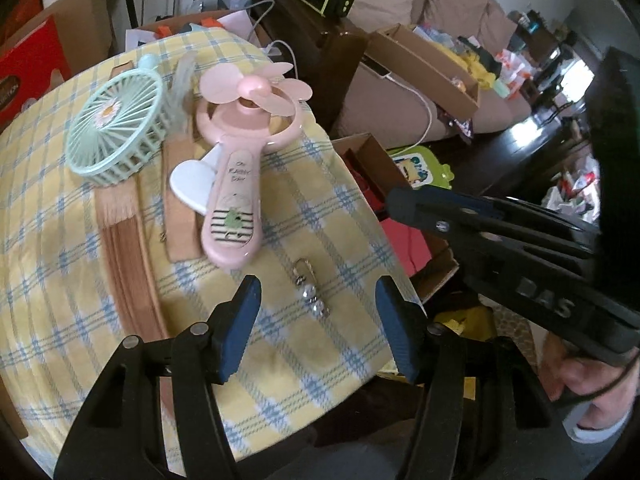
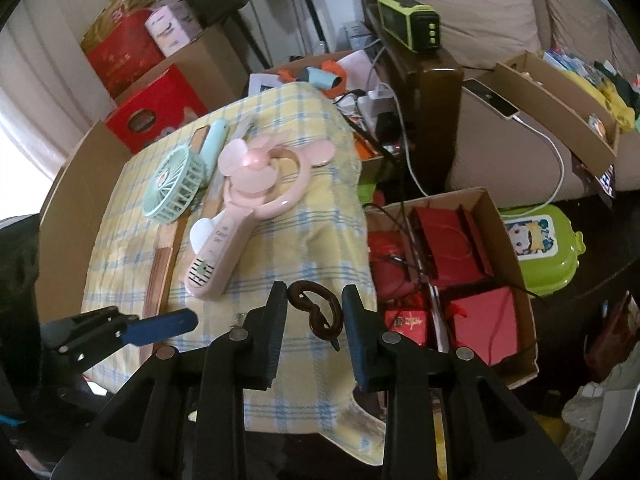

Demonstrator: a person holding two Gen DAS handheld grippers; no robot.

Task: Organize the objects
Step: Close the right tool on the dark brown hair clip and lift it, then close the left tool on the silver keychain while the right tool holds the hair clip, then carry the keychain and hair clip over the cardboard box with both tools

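A pink hand fan [image 1: 236, 184] [image 2: 240, 216] and a mint green fan [image 1: 116, 128] [image 2: 176, 184] lie on a yellow checked cloth [image 1: 80, 280] [image 2: 288, 240]. A small beaded keychain [image 1: 310, 290] lies on the cloth between the open fingers of my left gripper [image 1: 316, 320], which also shows in the right wrist view [image 2: 168, 326]. My right gripper [image 2: 314, 320] holds a dark brown curled hook [image 2: 318, 312] between its fingers above the cloth's near edge. It also shows in the left wrist view [image 1: 404, 200], fingers together.
Wooden folding fans [image 1: 128, 240] lie under the hand fans. A cardboard box of red packets [image 2: 452, 268] stands right of the cloth, with a green plastic case [image 2: 544, 248] beyond. A sofa [image 2: 500, 20], a green radio [image 2: 412, 20] and cables [image 2: 408, 140] are behind.
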